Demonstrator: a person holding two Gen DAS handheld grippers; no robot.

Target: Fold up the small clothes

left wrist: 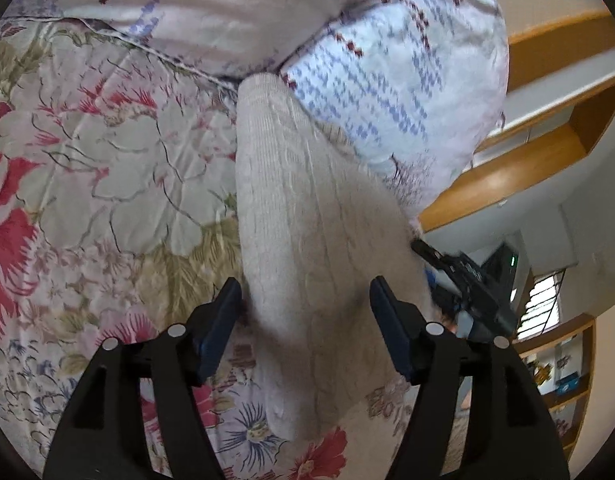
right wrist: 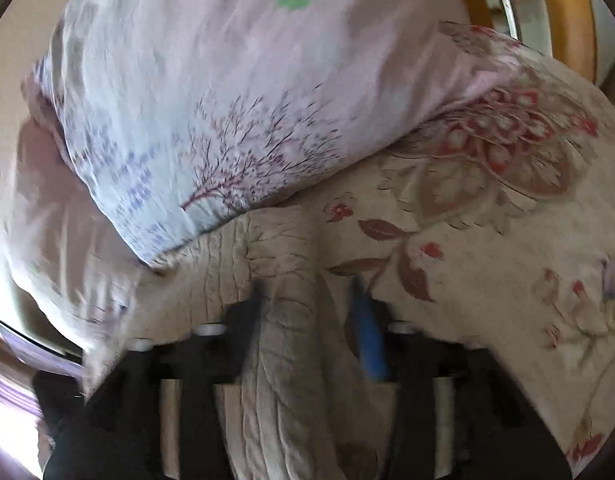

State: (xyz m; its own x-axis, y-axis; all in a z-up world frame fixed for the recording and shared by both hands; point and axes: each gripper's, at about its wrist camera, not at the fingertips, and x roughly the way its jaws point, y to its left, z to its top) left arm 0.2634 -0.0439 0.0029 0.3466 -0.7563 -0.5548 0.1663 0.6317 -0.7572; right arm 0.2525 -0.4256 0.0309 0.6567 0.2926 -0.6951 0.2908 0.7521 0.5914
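A cream cable-knit garment [left wrist: 303, 216] lies as a long folded strip on the floral bedspread [left wrist: 91, 152], running from the pillows toward me. My left gripper [left wrist: 305, 282] stands open astride its near part, with the knit between the blue-padded fingers and neither pad pressing it. At the strip's right edge shows a dark finger [left wrist: 431, 256] of the right gripper. The right wrist view is blurred. In it the right gripper [right wrist: 307, 284] is open, and a raised ridge of the same knit [right wrist: 291, 320] runs between its fingers with a gap on the right side.
Two pillows with a lavender print [left wrist: 387, 92] [right wrist: 211, 100] lie against the far end of the garment. A wooden headboard with shelves [left wrist: 527, 168] stands to the right. The floral bedspread [right wrist: 487, 260] spreads out around the garment.
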